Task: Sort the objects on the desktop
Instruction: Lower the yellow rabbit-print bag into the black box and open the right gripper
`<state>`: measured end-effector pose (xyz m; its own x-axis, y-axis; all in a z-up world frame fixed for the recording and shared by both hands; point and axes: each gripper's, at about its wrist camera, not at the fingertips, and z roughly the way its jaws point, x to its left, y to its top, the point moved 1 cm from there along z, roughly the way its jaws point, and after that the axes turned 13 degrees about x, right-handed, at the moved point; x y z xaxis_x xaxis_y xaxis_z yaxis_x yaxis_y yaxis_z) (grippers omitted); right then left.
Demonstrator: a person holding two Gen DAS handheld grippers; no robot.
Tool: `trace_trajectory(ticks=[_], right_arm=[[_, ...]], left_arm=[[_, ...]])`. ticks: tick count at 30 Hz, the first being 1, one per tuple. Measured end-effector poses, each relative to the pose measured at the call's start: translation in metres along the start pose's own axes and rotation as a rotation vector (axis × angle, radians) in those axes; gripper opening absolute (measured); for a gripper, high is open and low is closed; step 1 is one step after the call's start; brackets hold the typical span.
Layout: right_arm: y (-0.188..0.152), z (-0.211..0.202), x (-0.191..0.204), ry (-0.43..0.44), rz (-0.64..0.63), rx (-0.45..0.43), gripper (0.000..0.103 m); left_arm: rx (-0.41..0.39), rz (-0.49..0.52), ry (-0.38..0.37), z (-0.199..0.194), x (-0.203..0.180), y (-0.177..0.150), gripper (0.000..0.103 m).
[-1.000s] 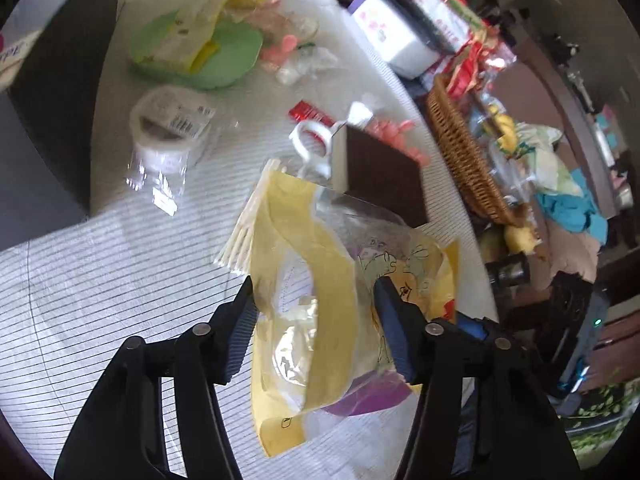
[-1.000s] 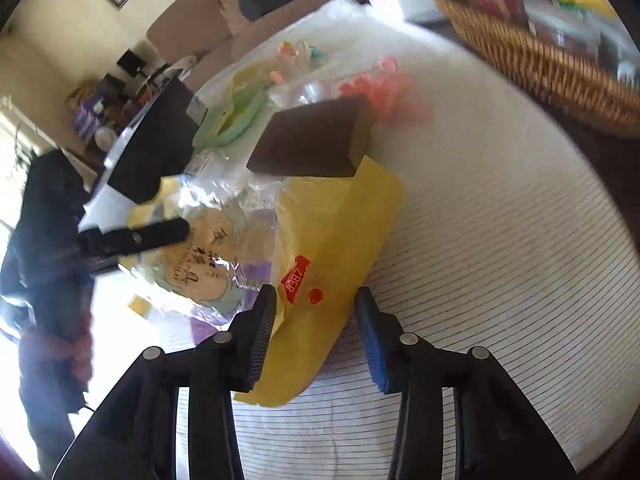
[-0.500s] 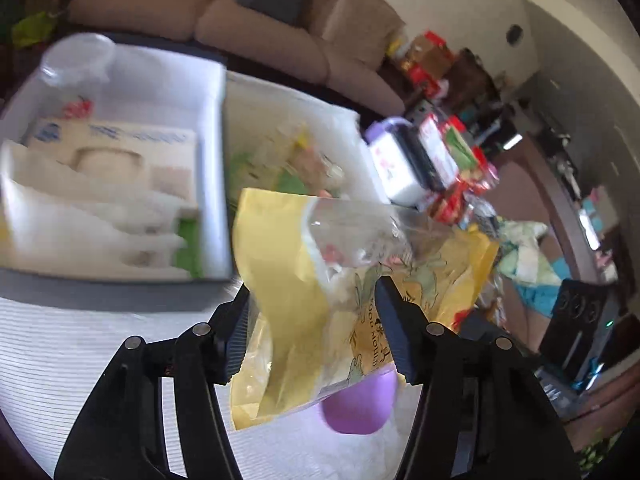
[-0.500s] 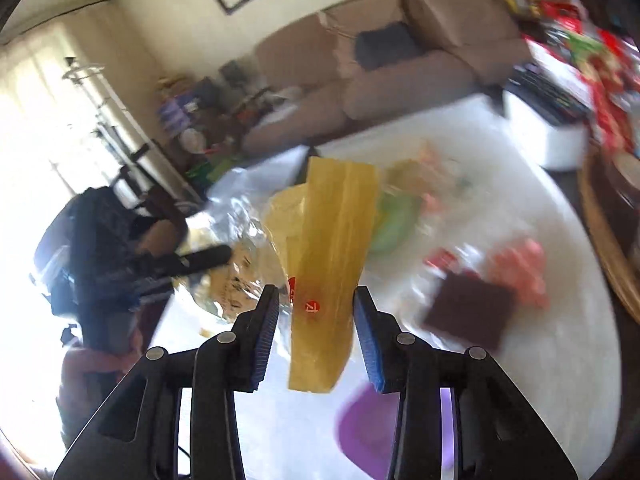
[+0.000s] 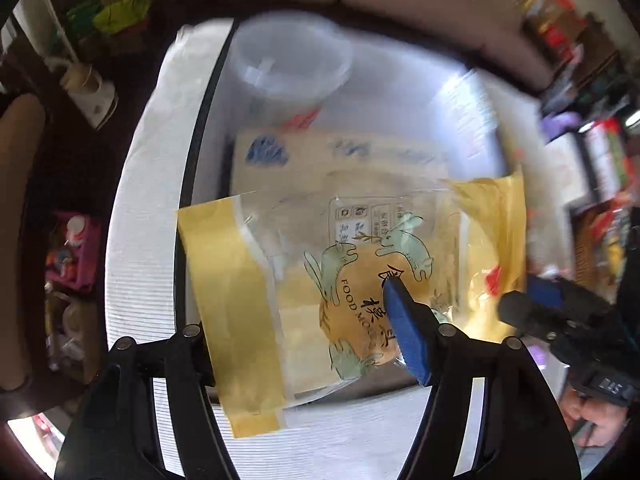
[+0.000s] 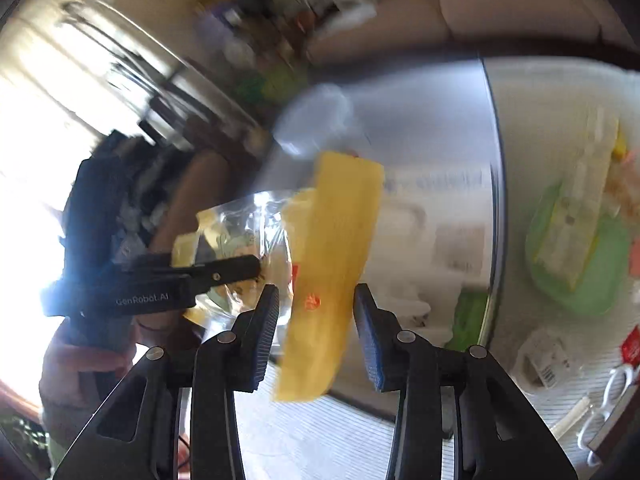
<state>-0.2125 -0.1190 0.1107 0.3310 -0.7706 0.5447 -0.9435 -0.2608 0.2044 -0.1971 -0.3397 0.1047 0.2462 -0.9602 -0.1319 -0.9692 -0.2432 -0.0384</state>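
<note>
While I hold the snack bag (image 5: 360, 280) over the white bin (image 5: 208, 92), its long axis runs across from my left hand-held gripper (image 5: 304, 316) to my right hand-held gripper (image 6: 316, 332). My left jaws have just been opening, the bag loose between them. My right jaws pinch the bag's yellow end, I judge. Both point steeply down, the bin straight below.
</note>
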Motion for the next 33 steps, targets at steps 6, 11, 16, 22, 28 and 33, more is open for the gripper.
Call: trace_trajectory(ticks=[6, 11, 16, 22, 28, 33], right_arm=[[0.01, 0.03, 0.005, -0.198, -0.102, 0.11, 0.035], [0.006, -0.001, 0.019, -0.315, -0.205, 0.009, 0.045], [0.013, -0.008, 0.028, -0.183, -0.228, -0.071, 0.051], [0.008, 0.057, 0.023, -0.236, -0.218, 0.186, 0.046], [0.001, 0.049, 0.017, -0.249, -0.201, 0.209, 0.048], [-0.009, -0.001, 0.024, -0.182, -0.216, 0.079, 0.049]], left_arm=[[-0.041, 0.072, 0.172, 0.025, -0.024, 0.012, 0.074], [-0.07, 0.069, 0.154, -0.006, -0.012, -0.007, 0.075], [-0.165, 0.061, 0.118, -0.041, -0.006, -0.023, 0.075], [-0.024, 0.071, 0.081, 0.001, -0.016, -0.026, 0.075], [0.0, 0.007, 0.03, 0.006, -0.006, -0.025, 0.075], [-0.069, -0.008, -0.041, -0.037, -0.005, -0.047, 0.076]])
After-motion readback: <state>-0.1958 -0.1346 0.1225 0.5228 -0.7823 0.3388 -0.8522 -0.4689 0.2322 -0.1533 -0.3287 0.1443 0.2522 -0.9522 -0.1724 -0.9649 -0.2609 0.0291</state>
